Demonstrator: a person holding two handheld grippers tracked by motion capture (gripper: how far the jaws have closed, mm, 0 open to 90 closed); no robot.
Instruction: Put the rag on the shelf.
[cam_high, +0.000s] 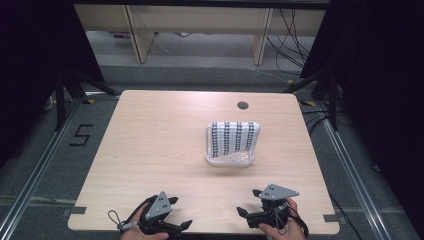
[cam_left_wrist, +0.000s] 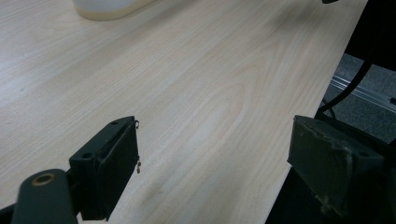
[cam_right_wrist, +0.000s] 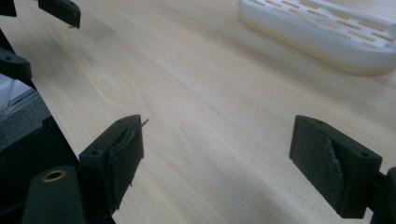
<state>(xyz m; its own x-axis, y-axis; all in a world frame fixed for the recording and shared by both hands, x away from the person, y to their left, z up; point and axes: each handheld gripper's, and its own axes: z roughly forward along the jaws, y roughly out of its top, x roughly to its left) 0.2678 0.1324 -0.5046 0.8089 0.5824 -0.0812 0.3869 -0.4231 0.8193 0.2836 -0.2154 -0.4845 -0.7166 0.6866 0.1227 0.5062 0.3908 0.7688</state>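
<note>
Nothing looks started: both the left tongs (cam_high: 167, 220) and right tongs (cam_high: 252, 202) gape empty at the table's (cam_high: 150, 150) near edge, well apart from the white basket (cam_high: 231, 144).

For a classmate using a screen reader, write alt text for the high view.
A white slotted basket holding a black-and-white patterned cloth stands on a pale wooden table. At the near edge, the left gripper and right gripper rest open, apart from it.
</note>
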